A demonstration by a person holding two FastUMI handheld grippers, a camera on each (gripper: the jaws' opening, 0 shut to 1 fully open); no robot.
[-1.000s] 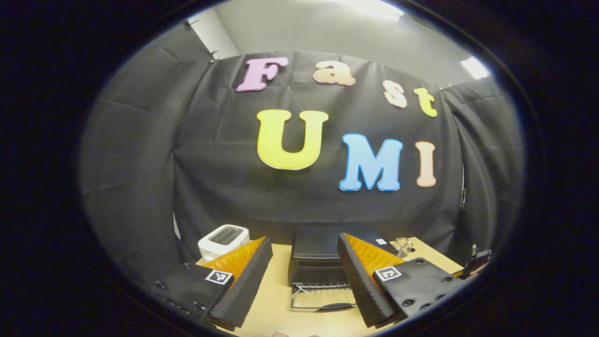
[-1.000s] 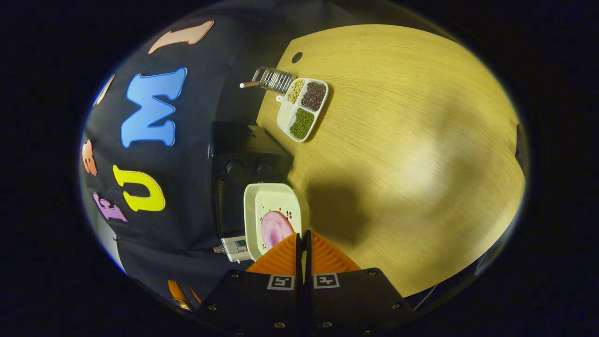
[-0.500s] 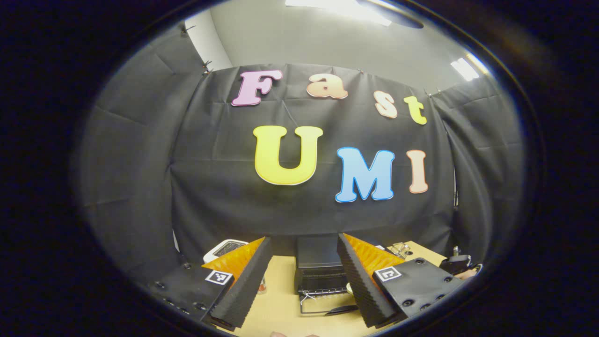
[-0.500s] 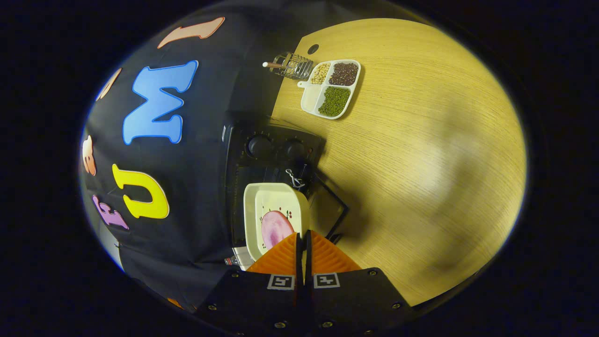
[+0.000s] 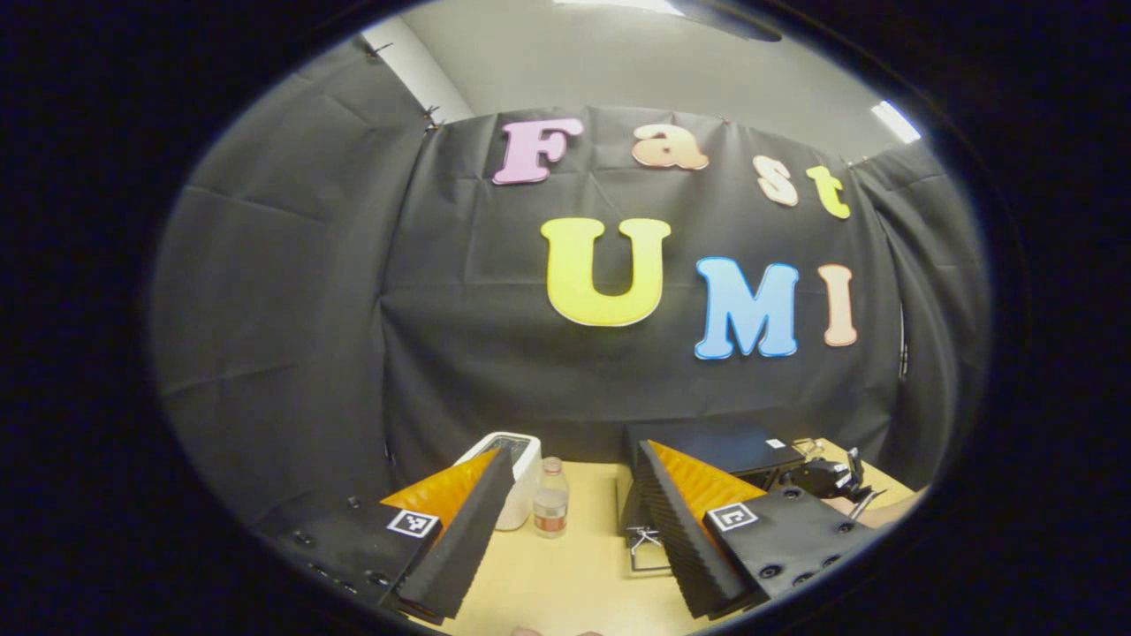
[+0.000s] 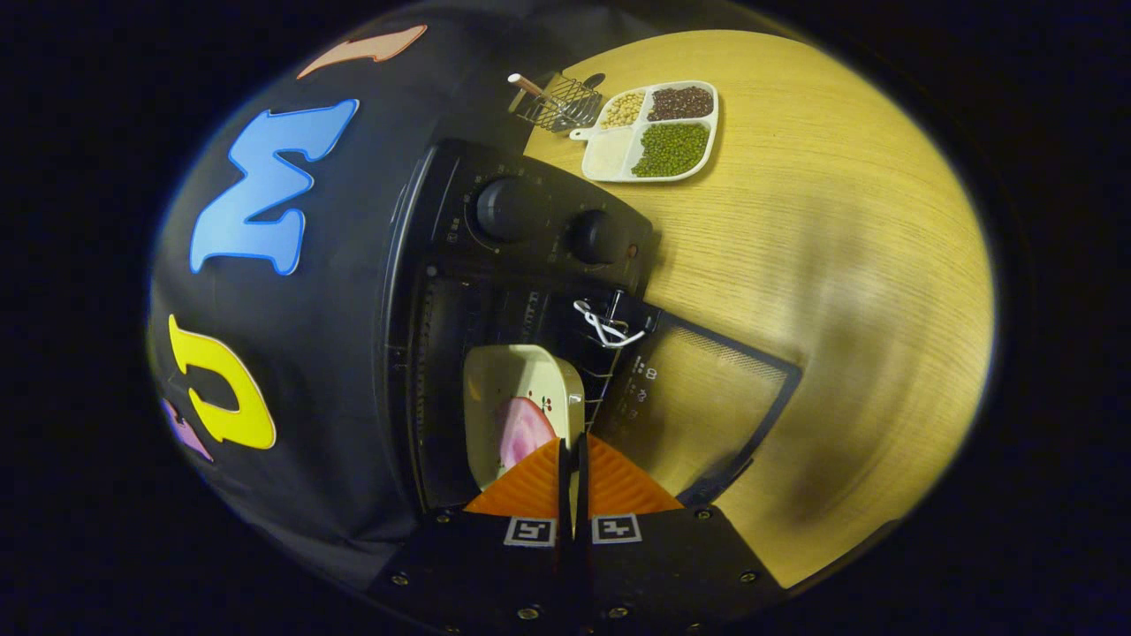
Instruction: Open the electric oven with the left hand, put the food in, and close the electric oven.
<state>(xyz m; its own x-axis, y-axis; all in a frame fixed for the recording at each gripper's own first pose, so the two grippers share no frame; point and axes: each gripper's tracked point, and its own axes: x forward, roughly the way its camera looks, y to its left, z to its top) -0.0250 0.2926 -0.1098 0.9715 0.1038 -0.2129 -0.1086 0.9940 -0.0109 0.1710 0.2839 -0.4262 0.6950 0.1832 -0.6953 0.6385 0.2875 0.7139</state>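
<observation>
Change: since the earlier frames the dish [image 6: 521, 397] is being carried closer to the oven [image 6: 495, 291], now lying before its open cavity; the left gripper view is being swung leftward, so the oven [image 5: 707, 446] is now seen beyond the right finger.
Right gripper [image 6: 571, 450]: fingers are being pressed nearly together on the dish's near rim; pink food [image 6: 519, 428] is lying just ahead of the tips.
Oven door [image 6: 698, 406]: is being left folded down, right of the fingers.
Left gripper [image 5: 565, 521]: fingers are being held wide apart, nothing between them.
Toaster [image 5: 517, 477], bottle [image 5: 550, 502]: just beyond the left finger.
</observation>
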